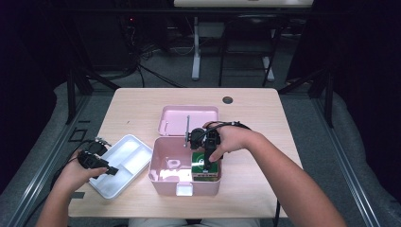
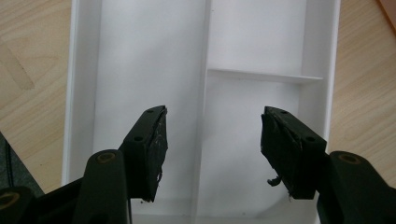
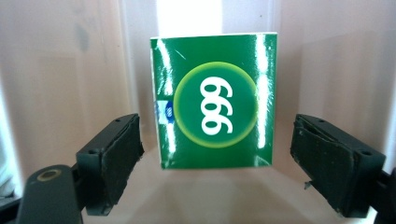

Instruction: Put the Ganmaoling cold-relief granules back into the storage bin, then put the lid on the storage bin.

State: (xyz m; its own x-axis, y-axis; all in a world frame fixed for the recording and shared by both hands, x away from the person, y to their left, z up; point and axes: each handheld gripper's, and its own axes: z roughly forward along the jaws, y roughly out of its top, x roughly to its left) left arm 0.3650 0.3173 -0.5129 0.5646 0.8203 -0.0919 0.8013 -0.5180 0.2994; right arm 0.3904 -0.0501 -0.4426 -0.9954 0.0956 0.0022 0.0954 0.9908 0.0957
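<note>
— Where is the green box (image 3: 214,99) found?
— It is seen inside the pink case (image 1: 163,176), in the right part of it, against the right wall. A white "999" in a green circle is printed on its glossy face.

— How is the right gripper (image 1: 207,163) placed over it?
— It is held by the right hand (image 1: 231,138) and pointed down into the case. In the right gripper view the fingers (image 3: 116,158) are spread wide, one at each side of the box, and a gap is left on both sides; nothing is gripped.

— And the case itself?
— It is set at the near middle of the desk (image 1: 255,113). Its pink lid (image 1: 189,119) is laid open behind it, on the far side, touching the rear edge.

— What is seen to the left?
— A white tray (image 1: 124,161) is laid just beside the case, turned at an angle. It is divided into compartments: a long one and two shorter ones, as shown in the left gripper view.

— And the left gripper (image 1: 108,170)?
— It is held by the left hand (image 1: 75,175) at the near left corner of the tray. Its fingers (image 2: 149,149) are likewise parted wide above the tray floor, with nothing between them.

— Anything else on the desk?
— A round dark grommet (image 1: 228,100) is set near the far edge.
</note>
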